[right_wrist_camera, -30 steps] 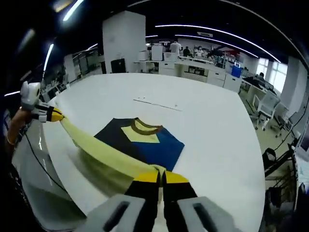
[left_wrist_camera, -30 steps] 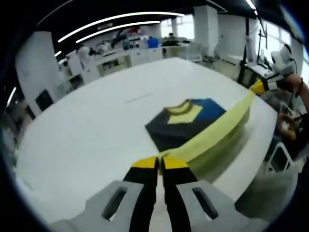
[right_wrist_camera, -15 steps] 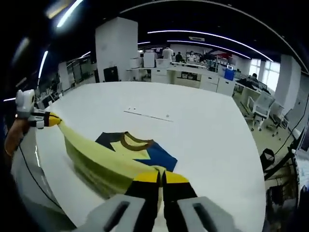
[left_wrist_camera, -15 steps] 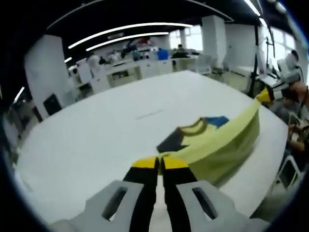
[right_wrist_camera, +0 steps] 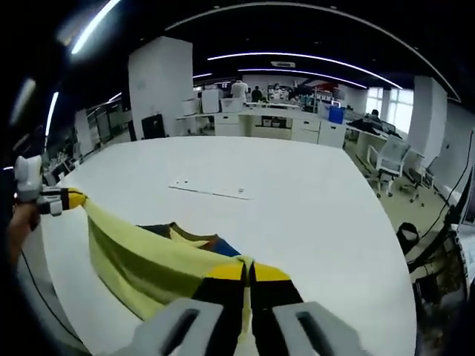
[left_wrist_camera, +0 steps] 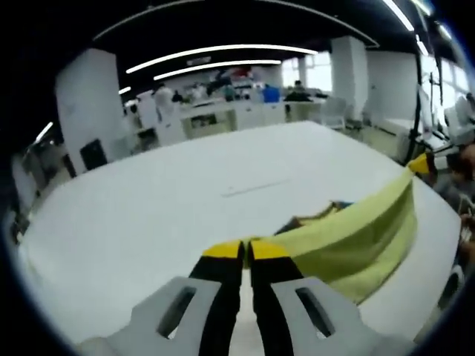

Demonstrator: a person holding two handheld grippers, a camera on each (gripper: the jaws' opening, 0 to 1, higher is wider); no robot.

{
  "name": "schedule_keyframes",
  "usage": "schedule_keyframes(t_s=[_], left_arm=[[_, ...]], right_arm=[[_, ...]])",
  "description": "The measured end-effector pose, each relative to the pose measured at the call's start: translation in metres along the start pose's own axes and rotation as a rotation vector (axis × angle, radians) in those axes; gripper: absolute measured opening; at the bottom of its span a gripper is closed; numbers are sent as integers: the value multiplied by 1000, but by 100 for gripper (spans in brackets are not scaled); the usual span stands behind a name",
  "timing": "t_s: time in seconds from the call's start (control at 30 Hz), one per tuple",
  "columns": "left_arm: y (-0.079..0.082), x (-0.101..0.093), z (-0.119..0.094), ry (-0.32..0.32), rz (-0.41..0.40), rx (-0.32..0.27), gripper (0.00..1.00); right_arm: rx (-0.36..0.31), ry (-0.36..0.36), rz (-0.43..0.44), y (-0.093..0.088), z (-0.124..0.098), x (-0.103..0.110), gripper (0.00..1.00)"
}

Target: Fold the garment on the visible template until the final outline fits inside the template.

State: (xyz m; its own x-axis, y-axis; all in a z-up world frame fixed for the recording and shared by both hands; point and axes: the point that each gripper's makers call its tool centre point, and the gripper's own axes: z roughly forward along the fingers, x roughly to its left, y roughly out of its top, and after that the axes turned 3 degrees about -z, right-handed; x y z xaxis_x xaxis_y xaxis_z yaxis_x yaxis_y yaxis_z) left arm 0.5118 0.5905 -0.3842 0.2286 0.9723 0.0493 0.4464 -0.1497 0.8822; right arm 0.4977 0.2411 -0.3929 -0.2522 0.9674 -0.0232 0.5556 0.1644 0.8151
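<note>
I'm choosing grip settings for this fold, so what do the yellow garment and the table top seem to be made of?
The garment looks like soft matte knit fabric: it sags between the left gripper and the right gripper and shows faint ribbing, though the fibre can't be told. The table top looks hard, smooth and white, maybe laminate: flat, seamless, with a soft sheen.

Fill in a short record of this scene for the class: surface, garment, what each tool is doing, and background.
surface: white table
garment: navy, blue and yellow shirt, yellow hem lifted off the table, stretched between both tools
left tool: shut on one hem corner
right tool: shut on the other hem corner
background: open office with desks
</note>
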Motion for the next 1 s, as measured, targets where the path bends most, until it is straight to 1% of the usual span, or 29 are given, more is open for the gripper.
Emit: schedule_keyframes(t_s=[0.07, 0.17, 0.2, 0.23, 0.27, 0.3, 0.37, 0.4, 0.47, 0.5, 0.53, 0.57, 0.63, 0.7, 0.83, 0.9, 0.93, 1.0], left_arm=[[-1, 2, 7, 8, -7, -2, 0], [-6, 7, 24, 35, -16, -4, 0], [-8, 9, 30, 51, -20, -15, 0], [-9, 10, 33, 54, -22, -16, 0], [-14, 12, 39, 68, -35, -11, 0], [-15, 13, 41, 73, -36, -13, 0], [-20, 14, 50, 86, -44, -9, 0], [-22, 15, 55, 88, -45, -6, 0], [-28, 15, 64, 91, -47, 5, 0], [-29, 15, 69, 86, -56, -4, 0], [-26, 12, 74, 69, -74, -42, 0], [-26, 11, 78, 61, -84, -64, 0], [-41, 12, 85, 68, -92, -9, 0], [-43, 12, 91, 64, -96, -21, 0], [-53, 12, 103, 67, -91, -2, 0], [-59, 13, 107, 72, -83, 21, 0], [-62, 13, 110, 75, -81, 28, 0], [-68, 14, 112, 90, -81, 47, 0]], right_arm=[[0, -7, 5, 1, 6, -1, 0], [10, -18, 18, 0, 22, -4, 0], [17, -18, 30, -2, 28, -5, 0], [20, -19, 39, -3, 30, -5, 0], [27, -12, 67, -4, 36, -4, 0], [22, -19, 60, -3, 43, -6, 0], [43, -31, 52, -7, 51, -6, 0], [43, -32, 52, -8, 55, -7, 0], [64, -41, 56, -14, 64, -8, 0], [82, -60, 35, -18, 69, -12, 0], [103, -85, 1, -23, 71, -16, 0], [116, -85, 0, -26, 74, -15, 0], [128, -90, -16, -32, 84, -15, 0], [153, -101, -30, -38, 89, -17, 0], [169, -119, -46, -45, 106, -20, 0], [175, -123, -46, -48, 112, -21, 0], [179, -131, -48, -50, 119, -25, 0], [181, -134, -51, -52, 124, -24, 0]])
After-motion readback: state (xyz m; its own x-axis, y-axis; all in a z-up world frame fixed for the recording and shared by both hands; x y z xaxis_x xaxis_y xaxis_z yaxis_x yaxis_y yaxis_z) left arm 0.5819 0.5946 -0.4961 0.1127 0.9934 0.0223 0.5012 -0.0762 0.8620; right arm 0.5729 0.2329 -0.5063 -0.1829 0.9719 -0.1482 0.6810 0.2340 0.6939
